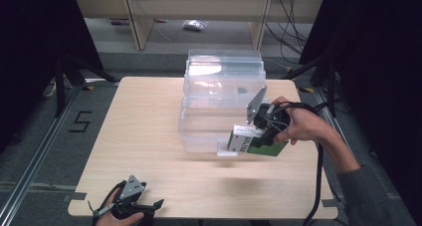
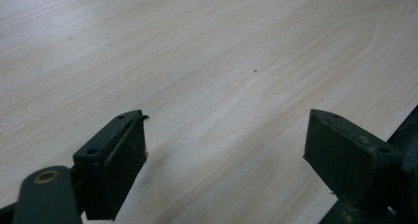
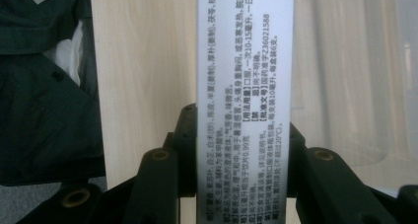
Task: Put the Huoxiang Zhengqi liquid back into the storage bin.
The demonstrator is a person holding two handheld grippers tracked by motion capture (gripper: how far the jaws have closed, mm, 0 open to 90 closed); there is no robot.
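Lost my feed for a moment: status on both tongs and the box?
Left tongs open, idle over the table. Right tongs shut on the medicine box, held beside the clear plastic bin. Nothing in the way.

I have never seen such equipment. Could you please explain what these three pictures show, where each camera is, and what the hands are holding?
No robot is here: a person holds a hand tool with two black jaws in each hand. The high view looks down on a light wooden table from the person's side. On the table stands a clear plastic box.

The right gripper is in front of this box and is shut on a small carton, white and green with printed text. The right gripper view, from a camera riding on that tool, shows the carton's printed side clamped between the jaws.

The left gripper is at the table's near edge. Its own camera shows its jaws wide apart over bare wood, holding nothing.
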